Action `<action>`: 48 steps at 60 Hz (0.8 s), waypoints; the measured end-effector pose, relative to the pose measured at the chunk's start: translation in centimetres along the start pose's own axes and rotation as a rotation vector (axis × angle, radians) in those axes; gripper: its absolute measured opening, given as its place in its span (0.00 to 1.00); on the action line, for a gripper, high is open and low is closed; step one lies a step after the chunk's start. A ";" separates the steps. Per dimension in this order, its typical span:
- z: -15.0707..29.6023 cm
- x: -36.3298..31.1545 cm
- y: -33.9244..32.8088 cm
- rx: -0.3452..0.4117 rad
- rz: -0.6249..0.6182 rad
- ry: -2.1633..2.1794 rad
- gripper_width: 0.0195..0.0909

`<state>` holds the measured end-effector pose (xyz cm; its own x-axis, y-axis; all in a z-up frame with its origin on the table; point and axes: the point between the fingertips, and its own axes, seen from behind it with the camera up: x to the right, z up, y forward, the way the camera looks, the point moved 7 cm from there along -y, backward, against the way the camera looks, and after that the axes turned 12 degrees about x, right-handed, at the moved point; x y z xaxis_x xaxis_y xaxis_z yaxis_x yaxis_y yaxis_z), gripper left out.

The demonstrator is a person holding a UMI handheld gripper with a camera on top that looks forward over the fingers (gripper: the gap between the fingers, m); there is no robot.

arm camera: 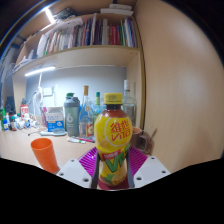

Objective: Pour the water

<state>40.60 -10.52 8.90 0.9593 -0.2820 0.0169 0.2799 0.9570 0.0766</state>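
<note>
Between the pink pads (88, 160) of the gripper (113, 170), the bottle (114, 140) is squeezed tight, just right of the orange cup (44, 153). It looks full, heavy and slippery; its middle is best held.

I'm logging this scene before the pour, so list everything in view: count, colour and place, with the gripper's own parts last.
bottle: one, yellow label, orange cap, between the fingers
cup: one, orange, on the desk beside the bottle
desk: one, light wood, under the cup
other bottles and containers: several, mixed colours, at the back of the desk
books: a row, mixed colours, on the shelf above
lamp: one lit strip, under the shelf
fingers: two, purple pads, pressing on the bottle
</note>
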 end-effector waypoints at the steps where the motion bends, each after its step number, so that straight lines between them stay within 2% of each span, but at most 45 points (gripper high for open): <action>1: 0.0 0.0 0.0 0.000 0.000 0.001 0.33; 4: -0.1 0.1 0.2 0.004 -0.003 0.003 0.37; 9: 0.0 0.1 0.1 -0.011 -0.013 0.003 0.49; 12: 0.0 0.3 -0.3 -0.047 -0.025 0.003 0.63; 15: 0.3 0.2 -0.8 -0.056 -0.025 0.013 0.83; 18: 0.8 0.1 -1.6 -0.043 -0.026 0.019 0.91; 27: 2.5 0.3 -6.6 -0.061 -0.083 0.020 0.89; 48: 3.5 -3.3 -19.5 -0.085 -0.078 0.001 0.89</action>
<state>31.86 -28.47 10.82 0.9345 -0.3558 0.0132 0.3559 0.9345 -0.0073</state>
